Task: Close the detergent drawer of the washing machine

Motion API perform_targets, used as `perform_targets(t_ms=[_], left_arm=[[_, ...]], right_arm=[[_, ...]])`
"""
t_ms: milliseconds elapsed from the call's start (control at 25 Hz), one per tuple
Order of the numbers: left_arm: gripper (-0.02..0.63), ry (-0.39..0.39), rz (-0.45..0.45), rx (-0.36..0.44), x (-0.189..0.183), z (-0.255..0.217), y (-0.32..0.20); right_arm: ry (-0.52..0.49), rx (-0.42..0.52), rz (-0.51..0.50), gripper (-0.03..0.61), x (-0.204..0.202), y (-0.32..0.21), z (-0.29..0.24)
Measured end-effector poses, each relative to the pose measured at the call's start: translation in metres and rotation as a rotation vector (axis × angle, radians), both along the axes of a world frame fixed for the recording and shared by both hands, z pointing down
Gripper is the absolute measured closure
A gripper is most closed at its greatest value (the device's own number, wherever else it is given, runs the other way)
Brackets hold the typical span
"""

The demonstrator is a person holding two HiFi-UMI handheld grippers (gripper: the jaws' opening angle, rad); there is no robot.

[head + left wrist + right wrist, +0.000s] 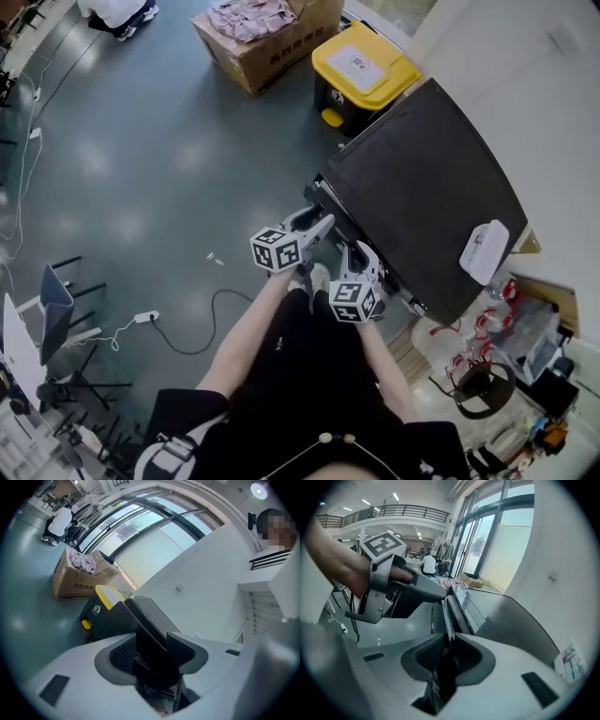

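The dark washing machine (422, 187) stands at the right of the head view. Both grippers are at its front top edge. Its detergent drawer (322, 199) sticks out a little. In the left gripper view the drawer's black front panel (150, 660) stands between the jaws of my left gripper (153, 651) and fills the gap between wide-set pads, with the drawer's inside showing below. My right gripper (449, 653) straddles a thin dark edge of the machine's front (449, 620), with space beside it. The left gripper (438, 593) shows there too, just beyond.
A black bin with a yellow lid (364, 64) and a cardboard box (267, 33) stand beyond the machine. A white container (484, 250) lies on its top. A cable and power strip (145, 317) cross the grey floor, with a chair (56, 300) at the left and clutter (506, 347) at the right.
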State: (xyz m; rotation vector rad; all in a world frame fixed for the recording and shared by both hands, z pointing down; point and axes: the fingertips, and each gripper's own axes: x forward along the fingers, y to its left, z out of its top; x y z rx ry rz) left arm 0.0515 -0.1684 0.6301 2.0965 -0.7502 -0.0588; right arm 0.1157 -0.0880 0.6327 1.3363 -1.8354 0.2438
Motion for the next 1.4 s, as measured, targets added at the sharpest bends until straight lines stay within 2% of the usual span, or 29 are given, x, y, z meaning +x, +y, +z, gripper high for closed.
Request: perform_targets(t_ms=[200,400,600,840,960,1000,1040,1160,1280,1400], left_arm=[[0.405,0.013,0.007,-0.007,0.005,-0.003,-0.006],[0.399,0.061,-0.015,-0.039,0.005,-0.003,-0.007],[0.375,0.049,-0.005,-0.039,0.012,-0.005,-0.013],[0.371,0.061,-0.018,-0.052,0.016,-0.007,-0.016],[0.368,0.057,-0.019,-0.061,0.019,-0.006,-0.020],[0.368,0.061,-0.022,-0.064,0.019,-0.006,-0.020],[0.368,0.067,-0.028,-0.068,0.019,-0.006,-0.020],[0.368,0.077,-0.046,-0.075,0.019,-0.007,-0.020],[0.368,0.076,-0.067,-0.081,0.019,-0.006,-0.021],[0.368,0.070,-0.087,-0.086,0.019,-0.005,-0.022]], right_arm=[[0.026,0.025,0.018,0.500,0.004,-0.006,-0.002],[0.067,0.059,0.012,0.500,0.004,-0.006,-0.002],[0.161,0.103,-0.013,0.502,0.007,-0.010,-0.002],[0.191,0.111,-0.017,0.505,0.011,-0.012,-0.007],[0.232,0.164,-0.043,0.571,0.008,-0.013,-0.018],[0.238,0.178,-0.050,0.574,0.007,-0.013,-0.022],[0.235,0.187,-0.052,0.570,0.007,-0.014,-0.025],[0.213,0.176,-0.061,0.462,0.010,-0.019,-0.030],[0.217,0.086,-0.085,0.365,0.016,-0.025,-0.018],[0.224,0.020,-0.116,0.384,0.018,-0.027,-0.007]])
